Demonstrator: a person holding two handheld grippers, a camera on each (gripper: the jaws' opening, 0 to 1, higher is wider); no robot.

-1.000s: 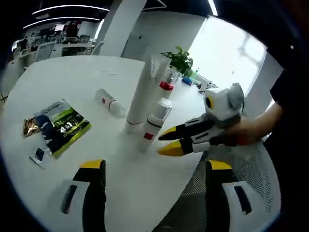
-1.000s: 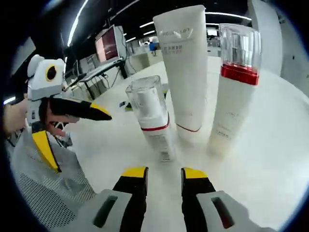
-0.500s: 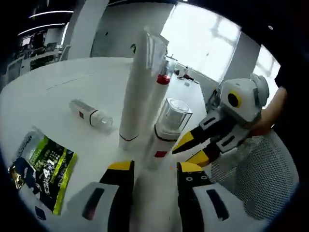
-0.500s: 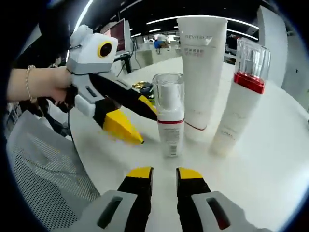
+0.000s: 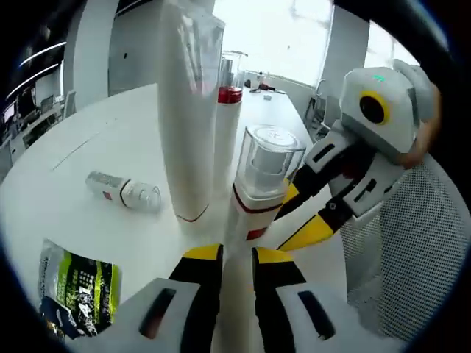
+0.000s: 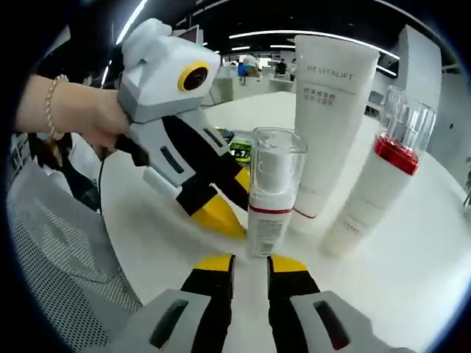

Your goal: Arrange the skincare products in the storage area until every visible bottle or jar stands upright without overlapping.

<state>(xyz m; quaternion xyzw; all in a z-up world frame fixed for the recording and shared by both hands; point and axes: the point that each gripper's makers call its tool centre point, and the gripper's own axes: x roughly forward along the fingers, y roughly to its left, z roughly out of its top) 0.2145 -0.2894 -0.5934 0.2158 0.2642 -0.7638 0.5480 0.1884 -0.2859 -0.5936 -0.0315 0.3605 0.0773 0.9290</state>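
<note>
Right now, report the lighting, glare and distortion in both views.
Left gripper view: the window is blown out white behind the tall white tube, and the fisheye bends the table edge. Right gripper view: ceiling light strips streak across a dark ceiling; the clear-capped pump bottle stays sharp.

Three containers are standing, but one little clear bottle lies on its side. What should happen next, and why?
Probably swing the left gripper towards the small clear bottle with a red band, lying flat on the white table beside the upright tall white tube. It looks like the one container not yet standing.
</note>
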